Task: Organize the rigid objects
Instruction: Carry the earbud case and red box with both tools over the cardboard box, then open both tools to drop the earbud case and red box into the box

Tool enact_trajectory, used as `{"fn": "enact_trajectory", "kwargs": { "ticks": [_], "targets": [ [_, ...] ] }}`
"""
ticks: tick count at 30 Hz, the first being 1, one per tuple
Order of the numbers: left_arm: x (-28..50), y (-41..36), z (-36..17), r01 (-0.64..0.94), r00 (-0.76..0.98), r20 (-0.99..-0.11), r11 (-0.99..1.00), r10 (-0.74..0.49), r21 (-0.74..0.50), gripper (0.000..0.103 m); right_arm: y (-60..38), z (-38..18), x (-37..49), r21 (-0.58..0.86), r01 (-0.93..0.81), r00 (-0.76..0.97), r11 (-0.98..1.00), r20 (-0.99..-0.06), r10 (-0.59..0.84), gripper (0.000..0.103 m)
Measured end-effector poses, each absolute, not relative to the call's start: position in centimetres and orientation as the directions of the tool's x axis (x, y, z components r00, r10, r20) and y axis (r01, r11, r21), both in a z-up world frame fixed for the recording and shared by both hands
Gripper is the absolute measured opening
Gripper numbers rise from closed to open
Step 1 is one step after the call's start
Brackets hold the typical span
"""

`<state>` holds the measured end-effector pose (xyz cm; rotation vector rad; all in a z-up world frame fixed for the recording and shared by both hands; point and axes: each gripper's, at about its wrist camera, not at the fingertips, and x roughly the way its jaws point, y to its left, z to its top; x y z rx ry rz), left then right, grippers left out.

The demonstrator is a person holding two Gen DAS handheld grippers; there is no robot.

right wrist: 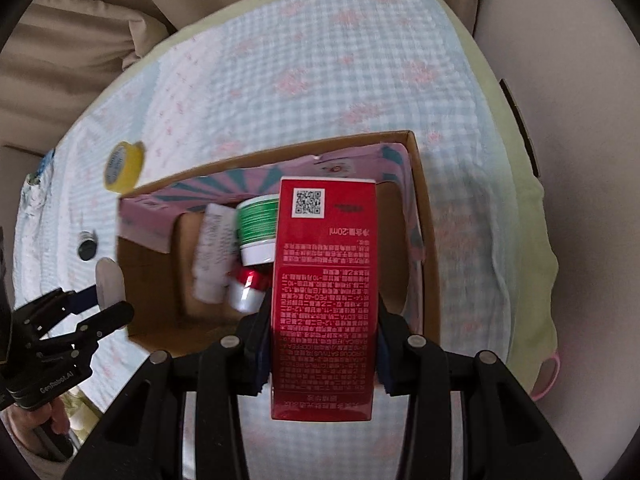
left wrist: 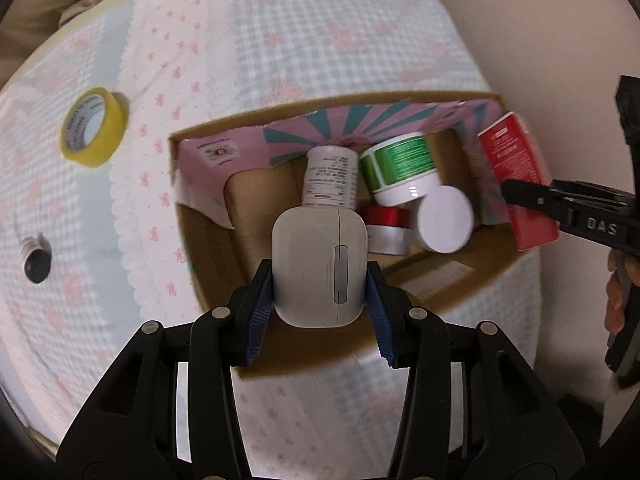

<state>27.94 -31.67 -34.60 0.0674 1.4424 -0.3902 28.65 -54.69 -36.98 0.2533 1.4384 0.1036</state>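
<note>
Hovering over the open cardboard box, a white rounded plastic case is clamped by the left gripper; a long red carton, pointing boxward, is gripped by the right gripper.

Red carton, yellow tape roll

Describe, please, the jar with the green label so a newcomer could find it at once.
Look inside the open cardboard box on the checked cloth. The jar lies tilted against the far pink flap, right of the white bottle. It alone has a green label.

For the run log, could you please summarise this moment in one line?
left gripper: shut on white case | right gripper: shut on red carton | both over cardboard box
</note>
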Motion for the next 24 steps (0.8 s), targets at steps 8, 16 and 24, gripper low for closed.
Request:
{"fn": "enact_trajectory", "kwargs": {
  "ticks": [8,16,24],
  "targets": [
    [30.2,-32.5,-39.2,0.272,0.034,-0.988,0.952,-0.152,-0.137,0.041,-54.9,-39.9,29.8,0.204,0.036,0.139,0.978,-0.97,0.198,0.038],
    [31.6,-33.5,-40.5,0.306,0.049,-0.993,0.948,-0.111,-0.091,0.044,-55.1,-42.1,31.4,0.216,0.053,0.106,0.975,-0.972,0.21,0.038],
    [31.0,-32.9,-40.0,0.279,0.077,-0.992,0.957,-0.099,-0.074,0.103,-54.4,-40.1,32.1,0.285,-0.012,0.19,0.959,-0.941,0.282,0.103]
  ]
}}
